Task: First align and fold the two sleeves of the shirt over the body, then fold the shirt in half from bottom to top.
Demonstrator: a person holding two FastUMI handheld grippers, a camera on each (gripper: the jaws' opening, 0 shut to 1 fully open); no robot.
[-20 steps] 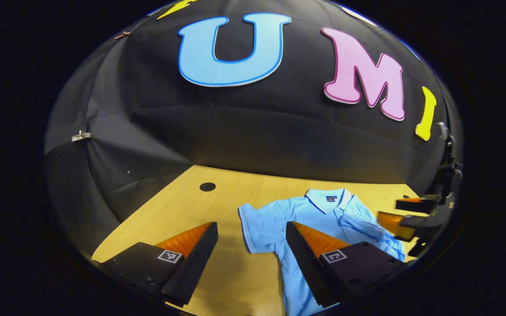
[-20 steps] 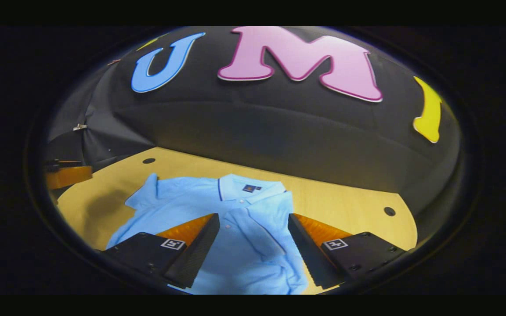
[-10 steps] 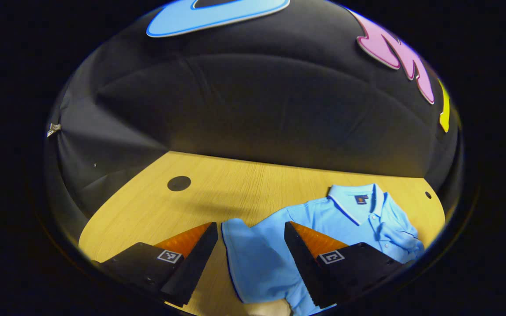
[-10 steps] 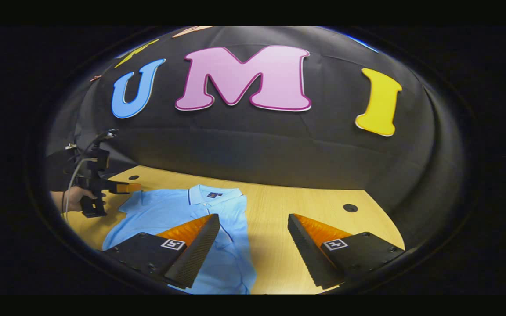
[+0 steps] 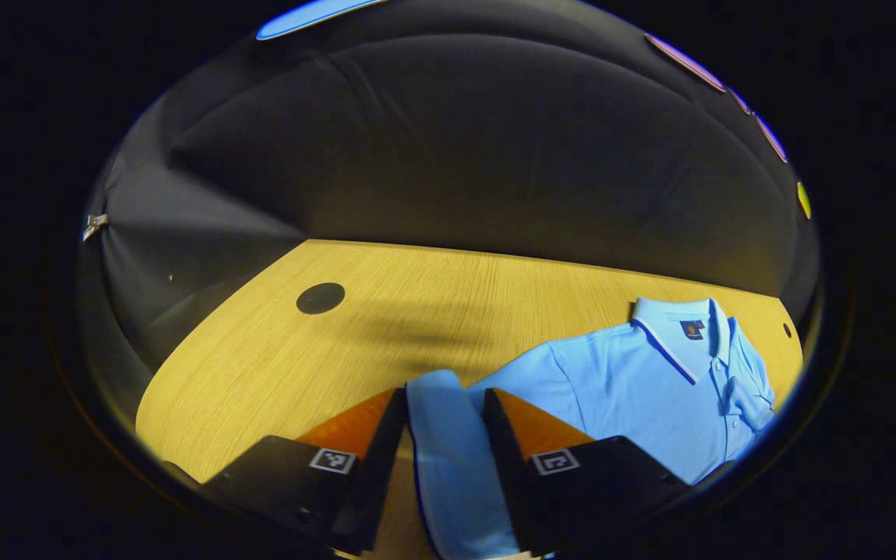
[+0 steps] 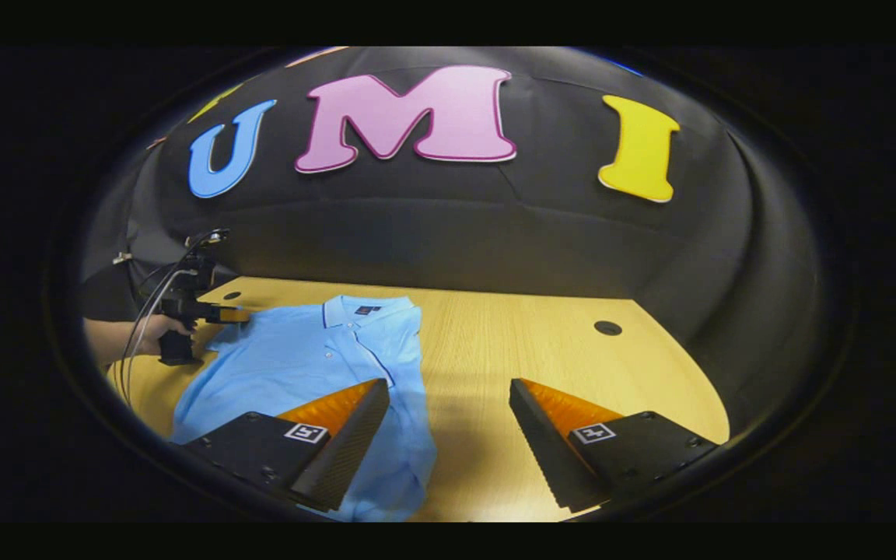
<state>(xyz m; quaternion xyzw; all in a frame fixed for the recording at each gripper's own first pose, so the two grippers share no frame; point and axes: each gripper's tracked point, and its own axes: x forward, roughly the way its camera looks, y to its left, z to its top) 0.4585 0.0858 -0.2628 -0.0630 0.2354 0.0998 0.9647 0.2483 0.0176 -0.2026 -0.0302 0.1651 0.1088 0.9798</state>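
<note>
Shirt [image 5: 635,373]: light blue polo, lying flat on the wooden table [image 5: 277,365]; seen in the left gripper view toward the right, collar [image 5: 677,330] at the far end beside the dark wall.
Sleeve [image 5: 448,451]: sticks out from the shirt's body toward the camera, lying between the two fingers of the left gripper [image 5: 438,459].
Left jaws: narrowed around the sleeve, one finger close on each side of the cloth; cannot tell whether both press on it.
Table, left gripper view: bare wood to the left of the shirt, with a round dark hole [image 5: 320,298] well apart from the cloth, and a soft shadow across the middle.
Wall clip [image 5: 94,225]: small pale clip on the dark cloth at far left.

Shirt, right gripper view [image 6: 300,365]: lies at left of centre on the table [image 6: 541,342], collar [image 6: 366,309] at the far end; its right-hand side ends in a straight edge, with cloth doubled over the body there.
Right gripper [image 6: 448,435]: hangs low over the table at the shirt's near right edge; left finger above the cloth, right finger above bare wood.
Right jaws: spread wide, nothing between them but the shirt's edge and table.
Left gripper, far off [image 6: 222,315]: at the shirt's far left corner, tip at the sleeve [image 6: 226,334], held by a hand [image 6: 148,334] with cables trailing down.
Holes, right gripper view: one beside the far gripper [image 6: 232,295], one on bare wood to the right [image 6: 607,327].
</note>
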